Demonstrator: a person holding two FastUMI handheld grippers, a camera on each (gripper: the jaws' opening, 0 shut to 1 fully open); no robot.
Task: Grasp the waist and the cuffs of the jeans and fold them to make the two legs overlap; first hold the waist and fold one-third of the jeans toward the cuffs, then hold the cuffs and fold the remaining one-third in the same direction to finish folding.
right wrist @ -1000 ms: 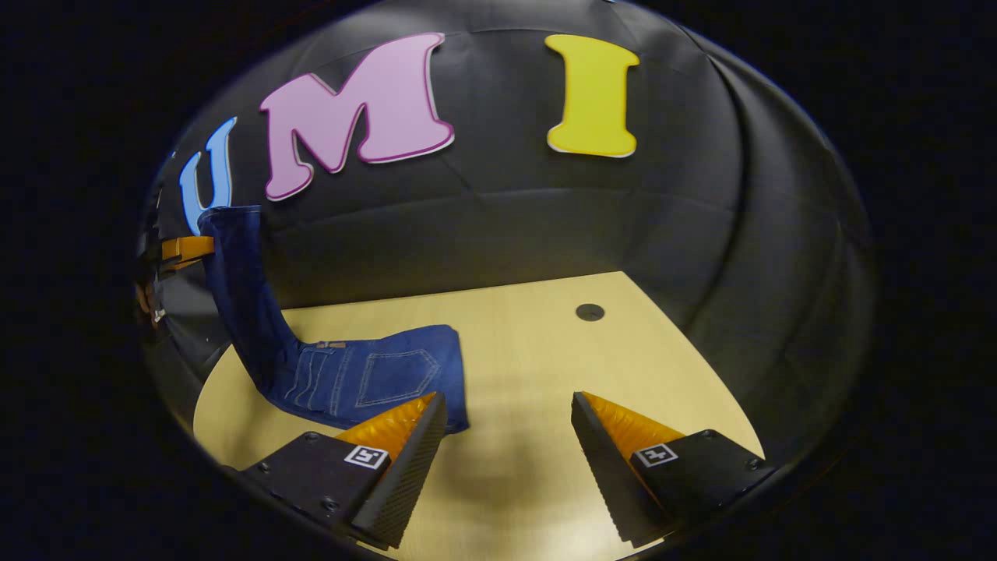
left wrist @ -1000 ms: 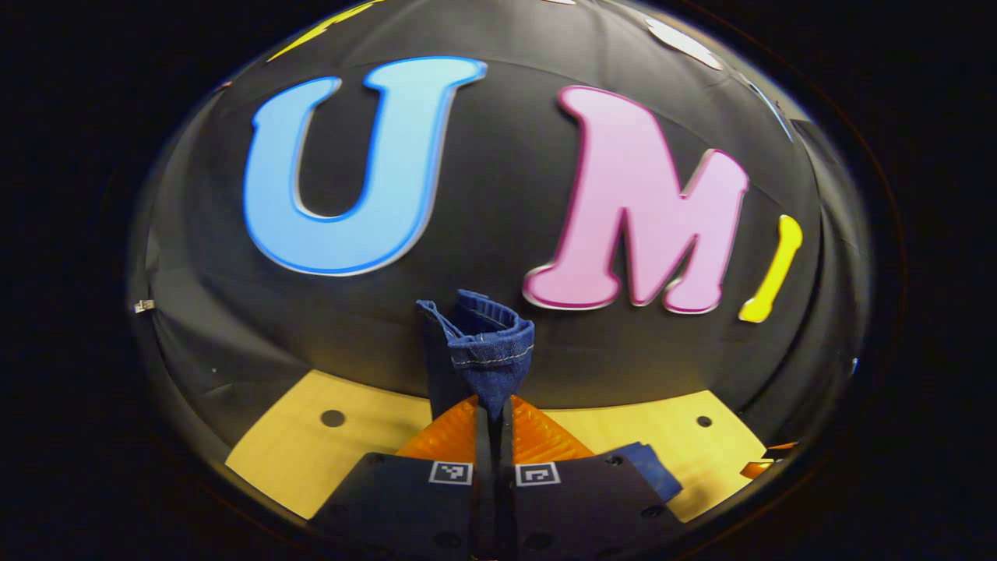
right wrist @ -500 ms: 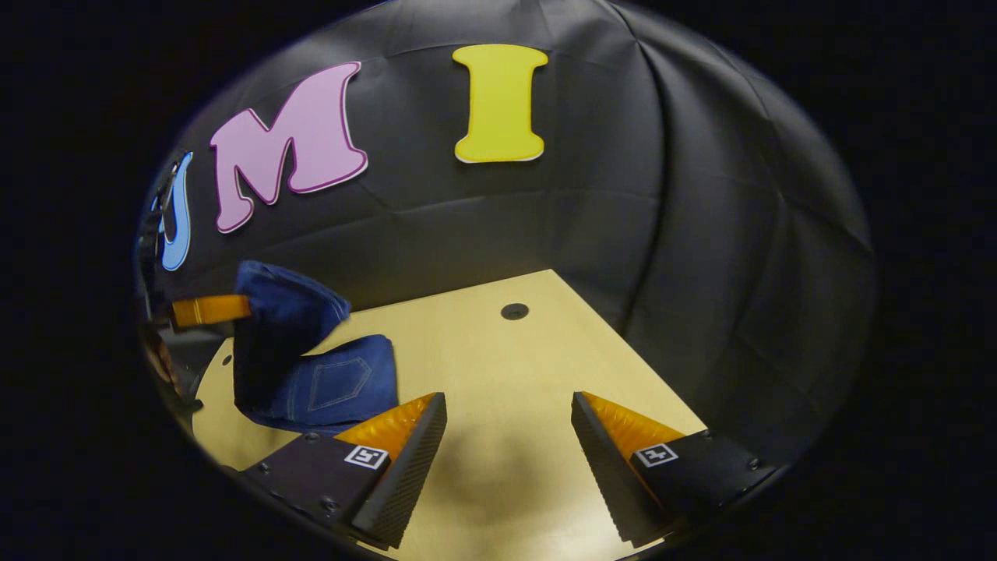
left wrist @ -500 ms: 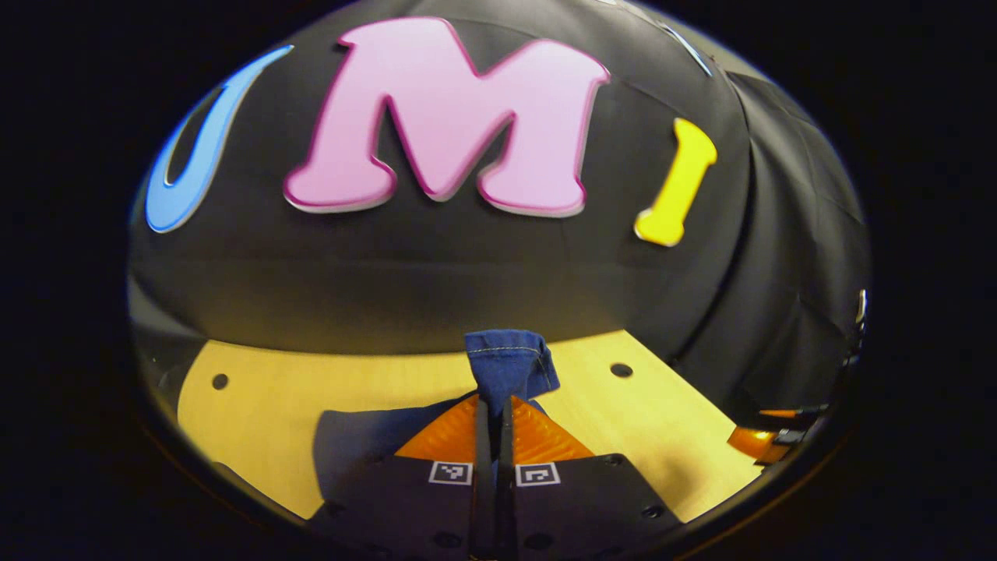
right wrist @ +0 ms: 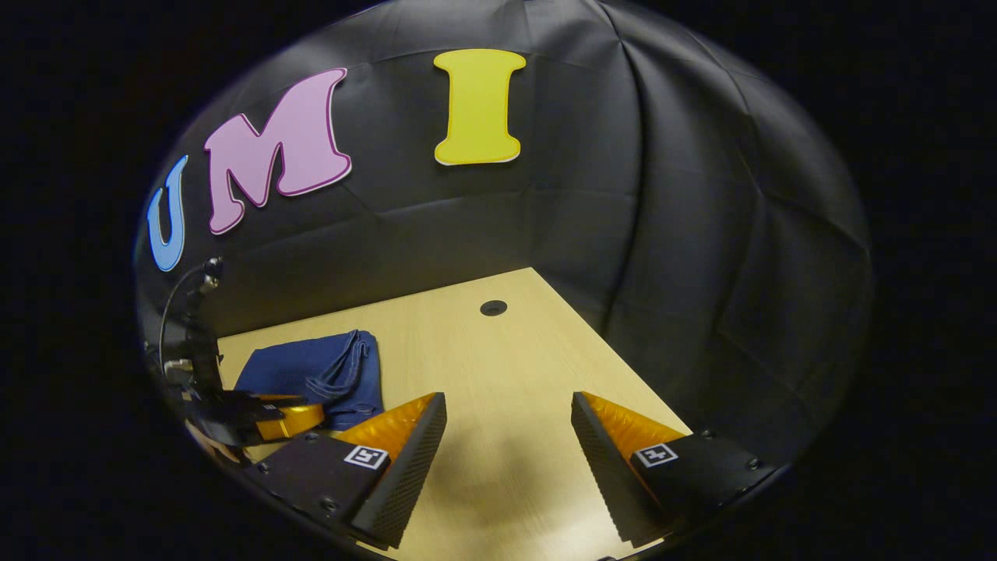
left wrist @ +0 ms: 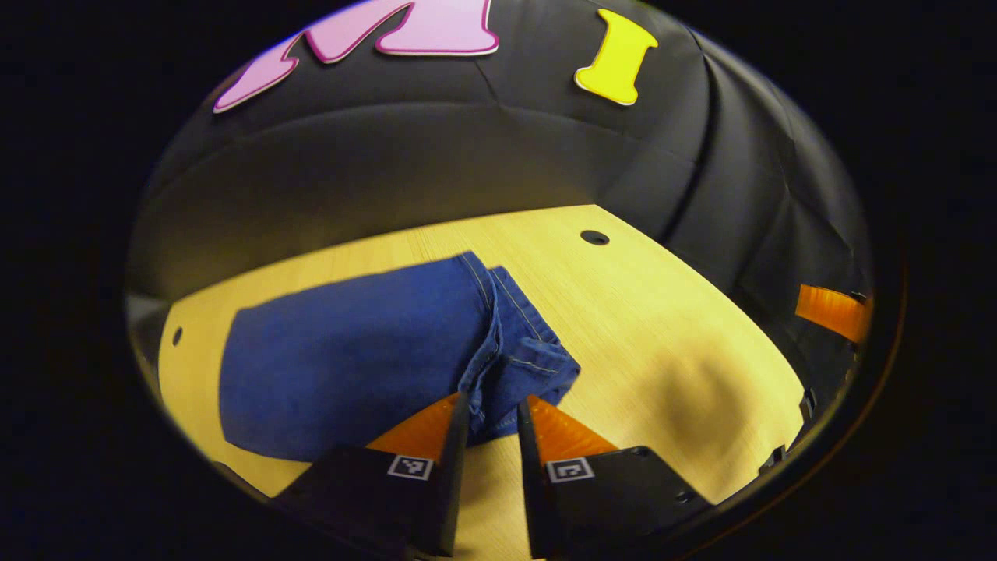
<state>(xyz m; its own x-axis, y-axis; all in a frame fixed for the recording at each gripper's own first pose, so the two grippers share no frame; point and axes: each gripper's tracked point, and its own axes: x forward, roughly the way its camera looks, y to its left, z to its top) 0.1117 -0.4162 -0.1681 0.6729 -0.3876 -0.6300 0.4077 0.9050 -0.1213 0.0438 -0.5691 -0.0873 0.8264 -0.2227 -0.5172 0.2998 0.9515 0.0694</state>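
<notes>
The blue jeans [left wrist: 350,358] lie folded in a flat bundle on the wooden table [left wrist: 685,312]. Their stitched cuffs [left wrist: 533,362] rest on top at the bundle's right edge. My left gripper [left wrist: 491,409] hovers low over that edge with its jaws a little apart, and the cuff's tip sits loose in the gap. In the right gripper view the bundle [right wrist: 311,370] is at the far left, with the left gripper [right wrist: 257,413] just in front of it. My right gripper [right wrist: 506,413] is open over bare wood, well to the right of the jeans.
Black cloth walls close the table on its far and right sides. A round hole [left wrist: 594,237] is set in the tabletop near the far corner, and it shows again as the hole [right wrist: 493,307]. An orange finger of the right gripper [left wrist: 833,312] appears at the right.
My left gripper carried the cuffs down and rightward over the folded part, laid them on top, and its jaws parted. The right gripper stayed open and barely shifted.
</notes>
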